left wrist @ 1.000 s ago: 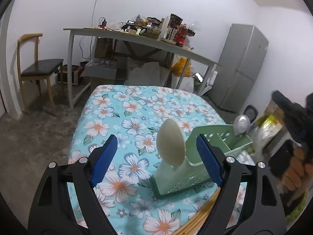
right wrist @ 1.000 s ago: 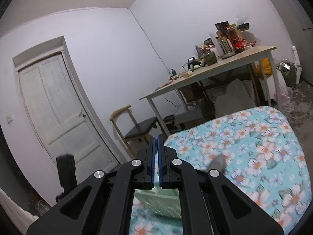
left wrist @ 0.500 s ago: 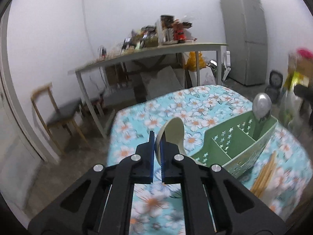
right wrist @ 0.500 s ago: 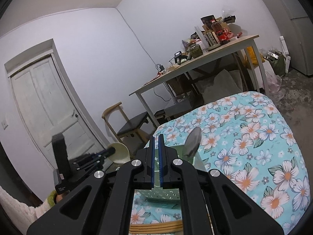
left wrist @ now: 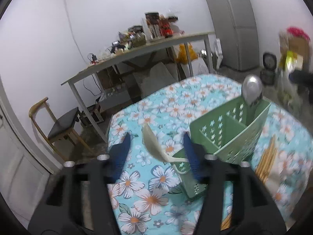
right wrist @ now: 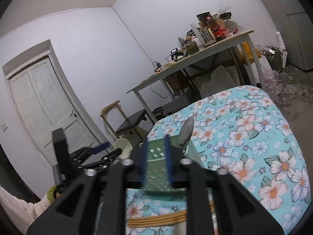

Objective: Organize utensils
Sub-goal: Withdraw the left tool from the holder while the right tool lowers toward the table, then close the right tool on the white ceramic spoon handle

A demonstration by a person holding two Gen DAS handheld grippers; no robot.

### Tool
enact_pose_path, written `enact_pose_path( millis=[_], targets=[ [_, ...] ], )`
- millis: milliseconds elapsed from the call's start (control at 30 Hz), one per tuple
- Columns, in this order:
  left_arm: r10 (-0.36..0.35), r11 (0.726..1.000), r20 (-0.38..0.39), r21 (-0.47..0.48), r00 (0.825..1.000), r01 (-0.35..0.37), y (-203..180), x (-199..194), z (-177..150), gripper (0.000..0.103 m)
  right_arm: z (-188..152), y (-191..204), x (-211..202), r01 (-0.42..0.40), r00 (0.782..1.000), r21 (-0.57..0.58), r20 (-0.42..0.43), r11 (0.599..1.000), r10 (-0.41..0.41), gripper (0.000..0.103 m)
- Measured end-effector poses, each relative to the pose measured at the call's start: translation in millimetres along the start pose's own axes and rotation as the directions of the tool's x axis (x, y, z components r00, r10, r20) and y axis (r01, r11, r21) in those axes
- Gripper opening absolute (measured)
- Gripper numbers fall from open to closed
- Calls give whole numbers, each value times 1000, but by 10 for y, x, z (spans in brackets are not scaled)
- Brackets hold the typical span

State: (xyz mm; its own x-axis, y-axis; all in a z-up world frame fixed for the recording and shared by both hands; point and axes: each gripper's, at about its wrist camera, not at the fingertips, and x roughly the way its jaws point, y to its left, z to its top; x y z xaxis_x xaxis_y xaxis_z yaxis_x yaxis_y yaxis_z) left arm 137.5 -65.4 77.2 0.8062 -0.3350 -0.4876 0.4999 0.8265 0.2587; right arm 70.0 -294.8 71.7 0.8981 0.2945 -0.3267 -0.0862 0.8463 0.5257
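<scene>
Left gripper (left wrist: 156, 146) sits low-centre of its frame, blue pads (left wrist: 120, 154) spread wide, jaws have just been opening w/ the cream spoon (left wrist: 154, 146) between them but touching neither pad. Its bowl tilts toward upper left, its handle end lies over the near rim of the green caddy (left wrist: 230, 137). Caddy's right of centre in the left view, leaning, w/ star cut-outs and dividers, standing on the floral cloth (left wrist: 137, 186). Metal spoon (left wrist: 252, 92) stands in its far compartment, bowl up, toward upper right. Bundle of wooden chopsticks (left wrist: 267, 160) lies on the cloth just right of the caddy, lower right of frame. Right gripper (right wrist: 156, 156) is centre-bottom of its own frame, jaws have just been opening too, now a narrow gap; the caddy shows thru that gap but looks to sit beyond the tips, and I can't tell if anything's really between the pads. From this side the metal spoon is just right of my tips, and the chopsticks lie across the bottom under my fingers. My left gripper shows at mid-left there, the cream spoon's bowl by its tips. Bkgd: long table (right wrist: 205, 52) piled w/ bottles and clutter upper right, wooden chair (right wrist: 125, 121) below it at centre, white door (right wrist: 43, 101) at left, grey fridge (left wrist: 232, 25) upper right in the left view. Blur on both grippers.
</scene>
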Motion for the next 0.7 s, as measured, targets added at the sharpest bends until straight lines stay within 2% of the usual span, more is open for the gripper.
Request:
enact_pose_path(
  millis=[33, 133, 267, 367, 467, 533, 600, 633, 700],
  targets=[
    [-4, 1000, 20, -15, 1000, 4, 30, -66, -6, 64, -11, 4, -15, 5, 1000, -3, 1, 1000, -5, 30],
    [-11, 998, 53, -63, 999, 15, 83, -226, -38, 69, -56, 8, -82, 27, 1000, -13, -4, 1000, -28, 35],
    [-70, 984, 74, -159, 995, 81, 204, -439, -163, 73, -158, -17, -176, 77, 996, -22, -31, 997, -78, 37],
    [-132, 967, 69, -209, 989, 144, 217, -552, -339, 76, -304, -46, -208, 129, 988, -34, -84, 991, -131, 37],
    [-195, 954, 32, -228, 980, 197, 155, -519, -532, 76, -493, -121, -190, 145, 976, -1, -165, 989, -143, 37],
    [-231, 953, -34, -212, 972, 219, 38, -427, -703, 77, -642, -175, -154, 164, 962, 19, -224, 986, -156, 37],
    [-272, 947, -91, -202, 958, 250, -64, -348, -838, 77, -846, -246, -96, 173, 943, 58, -296, 983, -149, 37],
    [-306, 941, -138, -197, 942, 277, -158, -278, -936, 77, -921, -265, -69, 179, 935, 71, -321, 981, -147, 37],
    [-331, 936, -178, -186, 927, 299, -263, -218, -1039, 77, -1109, -295, 13, 197, 909, 87, -390, 977, -148, 39]
  ],
)
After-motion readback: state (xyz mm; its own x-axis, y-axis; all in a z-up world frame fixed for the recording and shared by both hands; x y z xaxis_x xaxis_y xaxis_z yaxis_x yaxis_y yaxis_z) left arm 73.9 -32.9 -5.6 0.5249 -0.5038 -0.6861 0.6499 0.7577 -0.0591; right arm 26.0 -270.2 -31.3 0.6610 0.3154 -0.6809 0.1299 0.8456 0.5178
